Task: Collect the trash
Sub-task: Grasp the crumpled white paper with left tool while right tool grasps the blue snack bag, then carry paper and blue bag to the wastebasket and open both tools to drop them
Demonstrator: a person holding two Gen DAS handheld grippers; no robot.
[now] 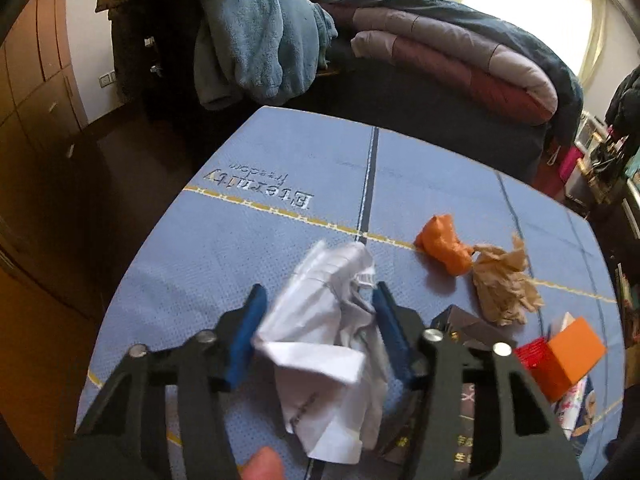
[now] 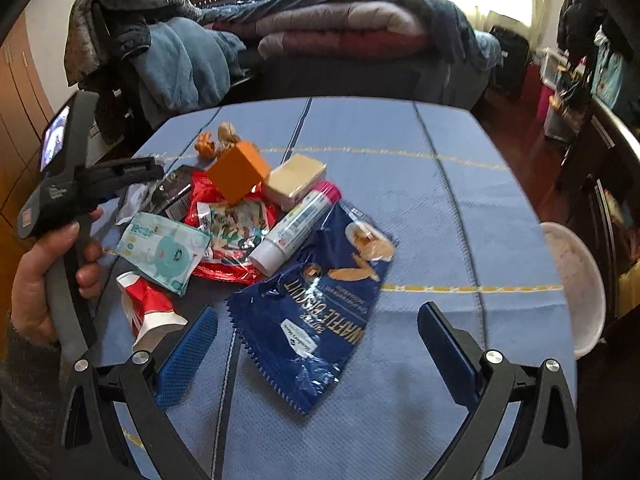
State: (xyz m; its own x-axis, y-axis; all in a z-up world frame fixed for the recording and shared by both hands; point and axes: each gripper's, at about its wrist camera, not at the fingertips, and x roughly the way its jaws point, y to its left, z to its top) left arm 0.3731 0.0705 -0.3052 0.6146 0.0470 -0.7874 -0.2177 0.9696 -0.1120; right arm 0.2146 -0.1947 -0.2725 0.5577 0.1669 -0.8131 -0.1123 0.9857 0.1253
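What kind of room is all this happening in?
Most likely a bedroom in someone's home. Behind the blue-covered table stands a bed with a folded quilt on it, clothes and a fleece blanket are heaped beside it, and wooden wardrobe doors line one wall.

A blue cloth (image 1: 280, 152) with dark stripes and gold lines covers the table. Behind it stands a bed (image 2: 360, 28) heaped with folded quilts (image 1: 460, 60) — grey, mauve, dark red — and a blue fleece (image 1: 256, 36) hangs over dark clothes at its left end. A bright window (image 1: 528, 12) glares at the upper right. Brown wardrobes (image 1: 36, 60) line the left wall, and the floor (image 1: 132, 136) is dark wood.
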